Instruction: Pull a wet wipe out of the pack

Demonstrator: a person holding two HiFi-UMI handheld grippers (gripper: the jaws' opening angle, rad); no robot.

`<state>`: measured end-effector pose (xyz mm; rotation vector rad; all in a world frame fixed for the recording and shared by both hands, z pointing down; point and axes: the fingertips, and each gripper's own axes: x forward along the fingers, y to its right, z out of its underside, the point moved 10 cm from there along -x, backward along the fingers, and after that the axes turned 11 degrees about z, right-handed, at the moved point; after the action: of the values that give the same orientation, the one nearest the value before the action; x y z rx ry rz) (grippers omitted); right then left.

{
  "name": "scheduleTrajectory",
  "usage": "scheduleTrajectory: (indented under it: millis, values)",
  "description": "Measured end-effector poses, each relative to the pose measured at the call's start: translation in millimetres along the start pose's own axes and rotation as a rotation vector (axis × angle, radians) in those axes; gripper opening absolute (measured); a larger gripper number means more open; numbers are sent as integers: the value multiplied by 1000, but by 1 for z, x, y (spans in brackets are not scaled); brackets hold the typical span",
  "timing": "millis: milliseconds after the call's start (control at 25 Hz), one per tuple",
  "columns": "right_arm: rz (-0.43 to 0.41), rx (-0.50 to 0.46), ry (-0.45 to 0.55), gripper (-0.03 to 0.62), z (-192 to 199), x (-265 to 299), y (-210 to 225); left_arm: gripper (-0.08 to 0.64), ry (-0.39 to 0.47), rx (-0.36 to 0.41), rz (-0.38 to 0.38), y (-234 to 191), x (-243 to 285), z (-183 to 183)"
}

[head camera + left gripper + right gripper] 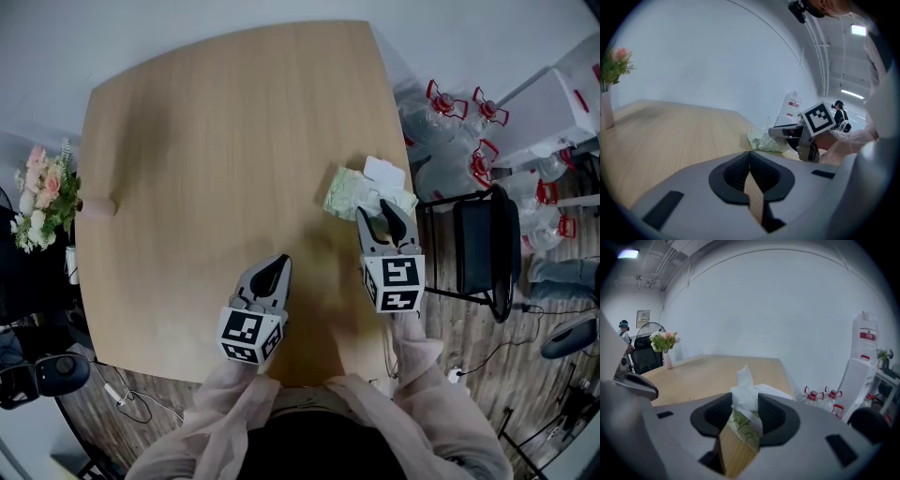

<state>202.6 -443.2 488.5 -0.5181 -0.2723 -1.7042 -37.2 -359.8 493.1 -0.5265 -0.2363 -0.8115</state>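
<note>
The tabletop (206,141) is bare across its far and left parts, leaving wide room on those sides. Flowers (42,197) stand at its left edge. The pack (349,192) lies close to the right edge. Off that edge, a black chair (483,248) stands just beside the tabletop, with water bottles (450,141) on the floor behind it, so room to the right is tight. A white wet wipe (382,172) sticks up from the pack's top. The right hand-held gripper (386,217) sits at the near side of the pack, pointing at it, with its jaws wide apart. In the right gripper view the green pack and the raised wipe fill the gap between the pads, but no clamping on either can be confirmed. The left hand-held gripper (278,269) rests over the near middle of the tabletop, well apart from the pack. Its jaws are closed tip to tip and hold nothing.
</note>
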Motion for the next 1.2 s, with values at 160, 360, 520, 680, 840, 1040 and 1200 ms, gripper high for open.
scheduleTrajectory:
  millis: [160, 360, 520, 680, 840, 1040, 1200]
  values:
    - [-6, 6, -2, 158, -1, 3, -1, 12, 0, -1, -9, 0, 0, 0]
    - [-15, -11, -10, 144, -1, 3, -2, 12, 0, -1, -20, -2, -1, 1]
    - [-3, -45, -11, 102, -2, 2, -3, 12, 2, -2, -22, -2, -2, 1]
    - [20, -59, -17, 29, -1, 0, -3, 12, 1, -1, -18, -2, -3, 0]
    - [20, -59, -26, 26, -1, 0, -3, 12, 3, 0, -16, -1, -3, 0]
    - [23, -65, -23, 23, -2, -2, -4, 12, 4, 7, -21, 0, -5, -1]
    - [30, -68, -23, 21, -3, -4, -6, 12, 7, 7, -21, 0, -8, -1]
